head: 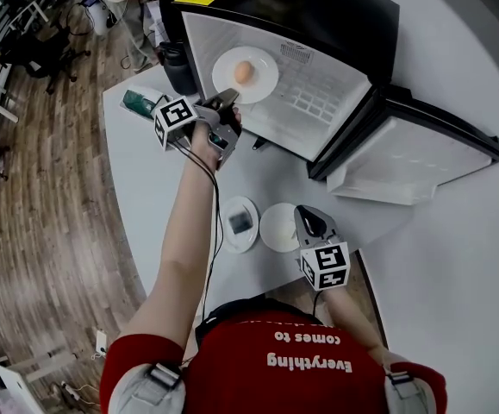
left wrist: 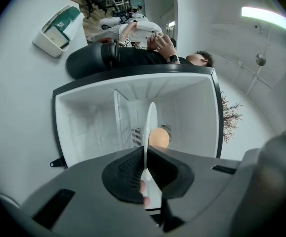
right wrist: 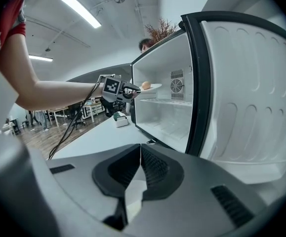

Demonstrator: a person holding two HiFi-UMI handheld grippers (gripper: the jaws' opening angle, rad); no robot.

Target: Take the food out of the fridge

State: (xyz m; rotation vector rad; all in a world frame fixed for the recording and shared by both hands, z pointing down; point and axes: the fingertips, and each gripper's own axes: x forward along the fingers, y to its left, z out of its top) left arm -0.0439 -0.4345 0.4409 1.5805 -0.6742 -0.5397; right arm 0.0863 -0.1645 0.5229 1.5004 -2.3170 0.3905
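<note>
Currently plate [head: 265, 83] with egg [head: 243, 72] sits at the open fridge [head: 318, 110] mouth, held level, likely so the egg won't roll. Left hand-held gripper [head: 229, 102] clenched on the plate's near rim, jaws almost together. Right hand-held gripper [head: 311, 222] closed, empty, over the surface [head: 146, 171] before the fridge

- Wood-plank floor [head: 25, 231]: fills the left side of the head view.
- White table [head: 141, 179]: centre of the head view.
- Office desks and chairs [head: 25, 46]: upper left corner of the head view.
- Grey ceiling [right wrist: 123, 14]: top of the right gripper view.
- Strip light [right wrist: 81, 10]: upper left of the right gripper view, lit.
</note>
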